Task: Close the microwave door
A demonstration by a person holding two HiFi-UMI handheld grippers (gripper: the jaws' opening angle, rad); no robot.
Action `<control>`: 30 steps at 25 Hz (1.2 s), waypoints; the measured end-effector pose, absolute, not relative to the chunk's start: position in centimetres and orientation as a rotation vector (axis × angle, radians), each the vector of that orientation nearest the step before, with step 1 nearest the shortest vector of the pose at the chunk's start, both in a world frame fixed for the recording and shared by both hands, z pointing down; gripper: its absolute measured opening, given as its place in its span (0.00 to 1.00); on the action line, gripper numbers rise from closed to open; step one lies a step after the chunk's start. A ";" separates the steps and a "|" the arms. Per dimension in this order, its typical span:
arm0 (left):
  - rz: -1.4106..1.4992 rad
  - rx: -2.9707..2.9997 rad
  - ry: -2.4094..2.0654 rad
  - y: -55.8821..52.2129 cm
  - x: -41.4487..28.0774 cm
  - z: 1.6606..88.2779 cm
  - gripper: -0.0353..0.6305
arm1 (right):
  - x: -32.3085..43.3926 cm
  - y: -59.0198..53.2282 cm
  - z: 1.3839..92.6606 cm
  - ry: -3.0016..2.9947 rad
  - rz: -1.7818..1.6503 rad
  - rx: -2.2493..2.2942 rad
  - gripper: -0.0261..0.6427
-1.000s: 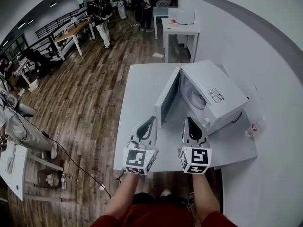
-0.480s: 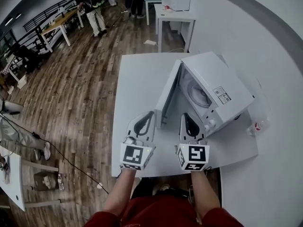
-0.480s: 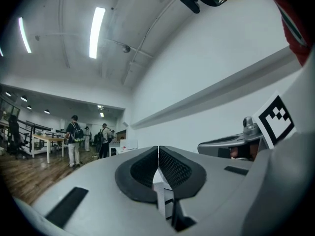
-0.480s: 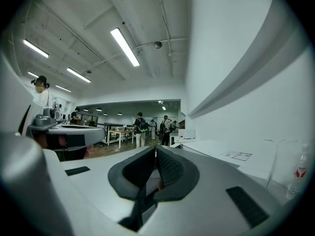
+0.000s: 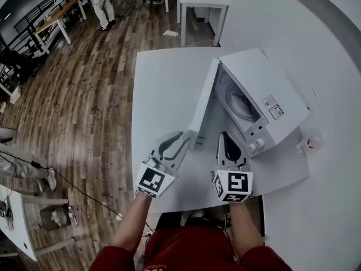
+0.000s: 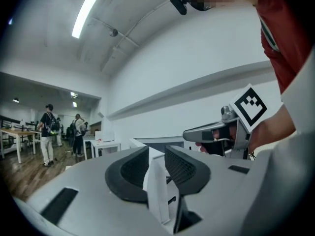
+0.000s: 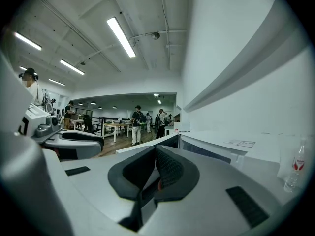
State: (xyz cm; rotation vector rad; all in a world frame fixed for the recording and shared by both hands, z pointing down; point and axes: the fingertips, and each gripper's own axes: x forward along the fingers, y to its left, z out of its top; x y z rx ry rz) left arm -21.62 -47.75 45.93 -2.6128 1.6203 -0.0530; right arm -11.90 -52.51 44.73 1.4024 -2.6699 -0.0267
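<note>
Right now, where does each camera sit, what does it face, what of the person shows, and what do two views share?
Head view: on the head, steeply down onto table, microwave, open door; forearms, left gripper, right gripper show.
Left gripper view: on that gripper, level; door edge between its jaws, which have just been opening; red clothing shows.
Right gripper view: on that gripper, level toward the microwave; jaws together.
Shared: both gripper views show the door.

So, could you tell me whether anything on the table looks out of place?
Only the microwave: its door stands wide open, and it sits askew to the edges of the table. Nothing looks spilled or damaged.
</note>
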 end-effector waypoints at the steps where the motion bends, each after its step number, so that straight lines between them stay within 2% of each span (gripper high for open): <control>1: -0.068 -2.636 1.580 -47.8 -21.6 46.4 0.22 | -12.0 -52.6 45.0 -2.661 -0.026 1.406 0.08; 13: -0.189 -2.826 1.172 -50.6 -22.1 50.3 0.33 | -12.0 -53.3 46.3 -2.547 -0.029 1.484 0.08; 30: -0.250 -2.931 0.826 -52.3 -21.2 52.1 0.32 | -11.9 -54.1 47.0 -2.421 -0.043 1.584 0.08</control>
